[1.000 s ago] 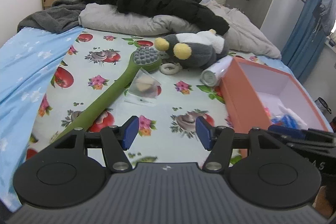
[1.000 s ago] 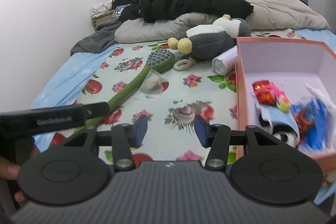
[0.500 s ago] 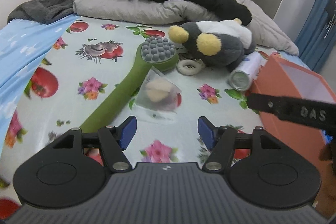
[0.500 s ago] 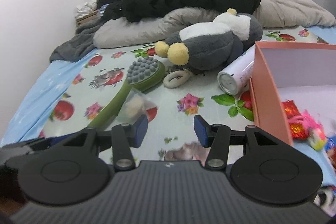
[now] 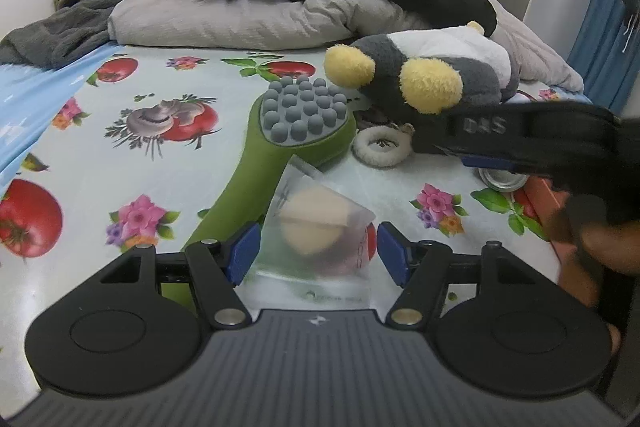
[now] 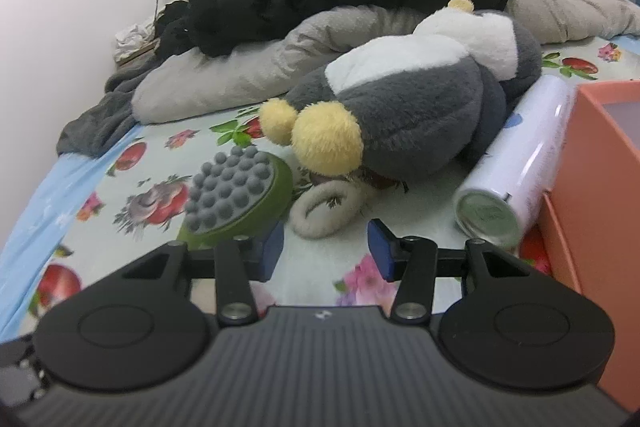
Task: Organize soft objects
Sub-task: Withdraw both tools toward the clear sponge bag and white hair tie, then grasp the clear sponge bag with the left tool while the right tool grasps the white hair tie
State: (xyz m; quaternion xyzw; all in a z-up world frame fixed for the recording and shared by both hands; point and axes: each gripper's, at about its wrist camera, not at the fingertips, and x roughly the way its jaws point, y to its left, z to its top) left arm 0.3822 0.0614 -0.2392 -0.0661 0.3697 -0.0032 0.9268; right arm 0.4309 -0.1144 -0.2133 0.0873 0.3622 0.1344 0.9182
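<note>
My left gripper [image 5: 312, 251]: tilted downward, jaws apart, pads pressing on nothing | My right gripper [image 6: 325, 247]: tilted downward, jaws apart at a narrower gap, nothing gripped; seen side-on in the left view | My right hand [image 5: 592, 227]: wrapped around its handle

Left gripper [image 5: 312, 251] and right gripper [image 6: 324, 247]: black ribbed housings, round side discs, silver screws at the linkage pivots, blue pads [image 5: 244, 251]. Pale "DAS" lettering is borne on the right gripper's side.
</note>
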